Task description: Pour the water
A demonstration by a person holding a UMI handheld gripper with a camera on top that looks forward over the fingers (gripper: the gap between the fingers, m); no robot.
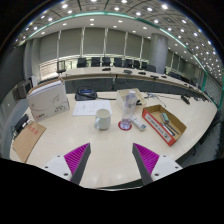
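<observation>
Fingers (112,160) of my gripper stand wide apart with nothing between them, their magenta pads facing inward above the pale wooden tabletop (105,150). Beyond them I see a white cylindrical mug (103,119) standing upright, and just beside it a small round pink-rimmed dish (125,125). Further along lies an open orange cardboard box (163,123). A large white box (48,100) sits off to the other side.

We're seeing a white pitcher (103,119) standing upright on the table. It's sitting well beyond the fingers, w/ a small cup (125,125) just beside it.
</observation>
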